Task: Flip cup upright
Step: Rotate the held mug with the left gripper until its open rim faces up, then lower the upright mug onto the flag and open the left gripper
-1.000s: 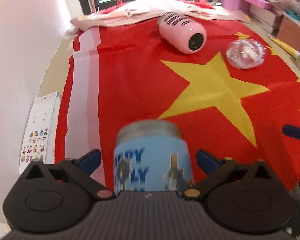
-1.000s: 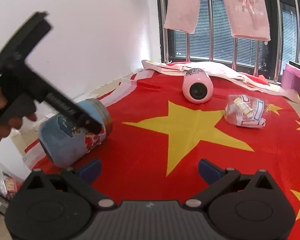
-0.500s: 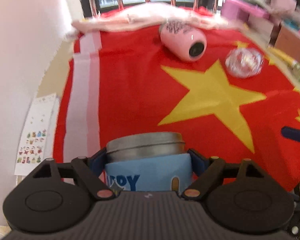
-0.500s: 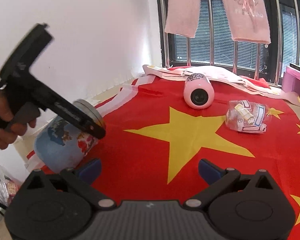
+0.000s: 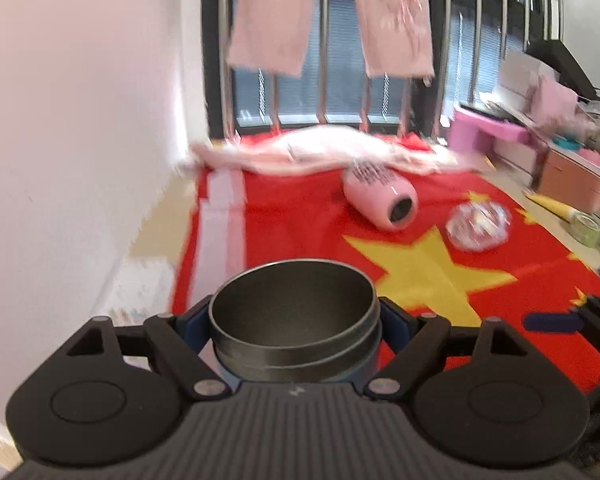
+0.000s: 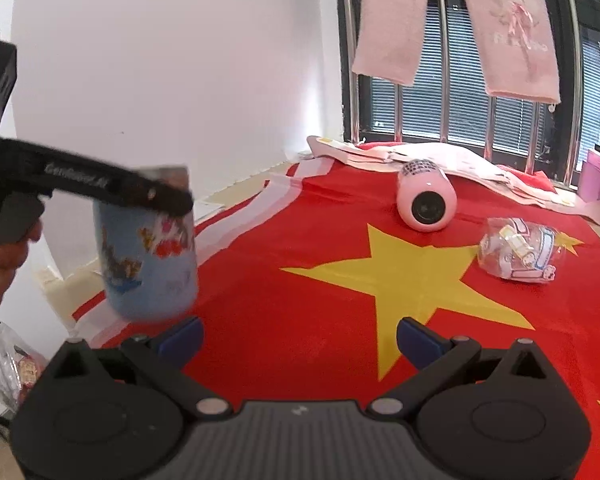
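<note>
Steel-lined and rigid, the blue cartoon cup (image 5: 295, 322) sits pinched at its rim between the left gripper (image 5: 296, 330) pads — held near upright at 9 o'clock in the right wrist view, over the red flag cloth (image 6: 340, 280). It looks light but smooth-walled — likely slippery, so gripping just under the rim bead seems soundest. The right gripper (image 6: 300, 334) hangs wide apart, holding nothing.

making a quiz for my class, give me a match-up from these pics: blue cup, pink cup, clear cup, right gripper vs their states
Things:
1. blue cup
2. pink cup
3. clear cup
4. right gripper

States:
A. open, holding nothing
B. on its side, dark mouth toward the camera
C. held near upright by the left gripper
D. on its side right of the big star, printed pictures on it

Pairs: 1-C, 2-B, 3-D, 4-A
</note>
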A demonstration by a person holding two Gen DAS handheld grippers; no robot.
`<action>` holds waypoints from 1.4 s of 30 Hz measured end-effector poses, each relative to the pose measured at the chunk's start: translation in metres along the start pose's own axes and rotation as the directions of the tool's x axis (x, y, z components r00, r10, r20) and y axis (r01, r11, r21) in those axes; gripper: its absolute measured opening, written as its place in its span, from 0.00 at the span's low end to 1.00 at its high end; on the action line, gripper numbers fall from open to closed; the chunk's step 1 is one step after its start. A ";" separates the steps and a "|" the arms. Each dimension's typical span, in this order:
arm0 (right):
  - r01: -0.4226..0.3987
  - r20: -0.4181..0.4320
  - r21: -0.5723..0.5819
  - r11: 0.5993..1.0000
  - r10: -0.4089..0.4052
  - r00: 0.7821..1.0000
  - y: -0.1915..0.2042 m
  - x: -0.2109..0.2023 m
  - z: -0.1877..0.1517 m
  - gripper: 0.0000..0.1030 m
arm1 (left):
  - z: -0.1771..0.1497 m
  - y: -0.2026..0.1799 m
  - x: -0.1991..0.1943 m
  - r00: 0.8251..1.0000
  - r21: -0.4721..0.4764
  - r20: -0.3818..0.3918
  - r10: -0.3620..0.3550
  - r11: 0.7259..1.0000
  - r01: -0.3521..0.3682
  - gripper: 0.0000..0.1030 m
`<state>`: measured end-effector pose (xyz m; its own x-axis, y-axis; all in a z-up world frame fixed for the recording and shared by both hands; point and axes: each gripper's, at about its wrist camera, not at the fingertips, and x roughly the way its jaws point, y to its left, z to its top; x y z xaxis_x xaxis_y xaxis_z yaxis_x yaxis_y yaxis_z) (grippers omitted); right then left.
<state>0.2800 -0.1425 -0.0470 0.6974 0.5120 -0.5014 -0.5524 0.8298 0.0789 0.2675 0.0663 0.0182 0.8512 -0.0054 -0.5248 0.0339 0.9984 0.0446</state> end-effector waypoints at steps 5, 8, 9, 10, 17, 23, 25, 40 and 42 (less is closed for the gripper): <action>0.014 0.030 0.003 1.000 -0.014 0.999 0.004 0.001 0.004 1.00 | 0.006 0.007 0.012 0.994 -0.019 0.100 0.046 0.999 -0.045 0.82; 0.022 0.058 0.006 1.000 -0.023 0.998 0.004 0.003 0.006 1.00 | 0.000 0.011 0.025 0.989 -0.030 0.134 0.057 0.998 -0.053 0.82; 0.025 0.068 0.006 1.000 -0.025 0.997 0.004 0.003 0.006 1.00 | -0.005 0.011 0.030 0.987 -0.023 0.149 0.056 0.998 -0.053 0.82; 0.027 0.079 0.008 1.000 -0.027 0.997 0.003 0.005 0.005 1.00 | -0.010 0.011 0.034 0.985 -0.017 0.163 0.049 0.999 -0.047 0.82; 0.024 0.142 -0.006 1.000 -0.023 0.990 0.007 0.017 -0.002 1.00 | -0.036 0.003 0.051 0.976 0.065 0.214 0.038 0.996 -0.053 0.82; 0.014 0.173 -0.040 0.999 -0.007 0.985 0.017 0.024 -0.002 1.00 | -0.032 0.009 0.049 0.978 0.032 0.204 0.032 0.999 -0.039 0.89; 0.012 0.182 -0.040 0.999 -0.005 0.983 0.020 0.024 -0.002 1.00 | -0.031 0.013 0.037 0.972 0.023 0.232 0.024 0.999 -0.031 0.97; 0.028 0.302 -0.035 0.999 -0.017 0.953 0.055 -0.061 -0.017 1.00 | -0.061 0.010 -0.100 0.945 -0.065 0.323 0.058 0.997 -0.039 1.00; 0.045 0.317 -0.034 0.998 -0.032 0.948 0.061 -0.079 -0.021 1.00 | -0.068 0.004 -0.121 0.941 -0.066 0.335 0.046 0.997 -0.026 1.00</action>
<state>0.1820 -0.1372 -0.0207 0.8236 0.5289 -0.2048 -0.5353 0.8442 0.0272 0.1288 0.0752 0.0242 0.9781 0.0225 -0.2067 -0.0227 0.9997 0.0014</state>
